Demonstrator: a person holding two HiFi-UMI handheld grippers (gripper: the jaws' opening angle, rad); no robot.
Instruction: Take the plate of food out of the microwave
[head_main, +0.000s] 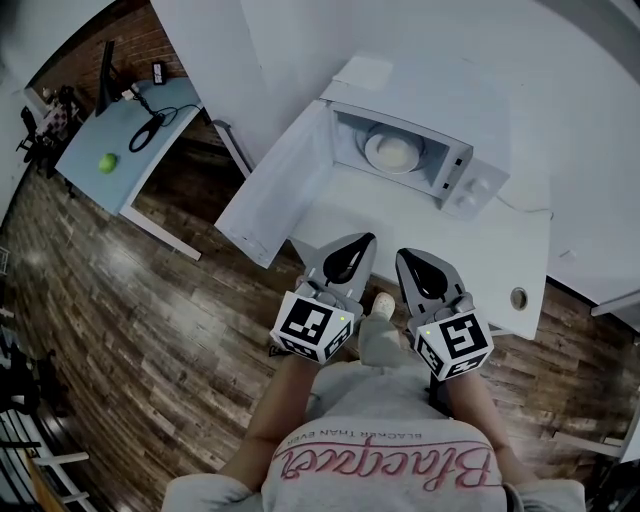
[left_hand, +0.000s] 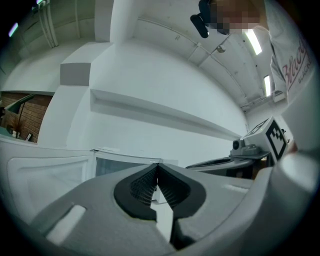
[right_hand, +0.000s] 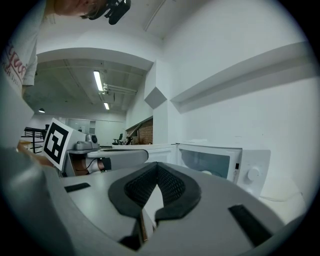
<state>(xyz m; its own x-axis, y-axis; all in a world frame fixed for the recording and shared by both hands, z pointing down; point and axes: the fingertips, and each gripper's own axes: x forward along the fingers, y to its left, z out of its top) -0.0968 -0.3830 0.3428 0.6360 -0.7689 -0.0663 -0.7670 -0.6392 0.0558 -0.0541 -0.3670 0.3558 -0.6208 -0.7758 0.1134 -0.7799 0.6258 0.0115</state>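
Note:
The white microwave (head_main: 455, 150) stands on a white table (head_main: 500, 260) with its door (head_main: 285, 190) swung wide to the left. Inside it lies a white plate (head_main: 392, 151) with pale food. My left gripper (head_main: 368, 239) and right gripper (head_main: 403, 254) hang side by side at the table's near edge, short of the cavity, both shut and empty. In the left gripper view the closed tips (left_hand: 158, 164) point level at the door (left_hand: 50, 170). The right gripper view has its shut tips (right_hand: 157, 165) aimed toward the microwave (right_hand: 215, 161), whose knob (right_hand: 253, 173) shows.
A light blue desk (head_main: 115, 120) stands far left with a green ball (head_main: 107, 162) and a black cable (head_main: 146, 130). The table has a round cable hole (head_main: 518, 298). Wooden floor runs below, and a white wall rises behind the microwave.

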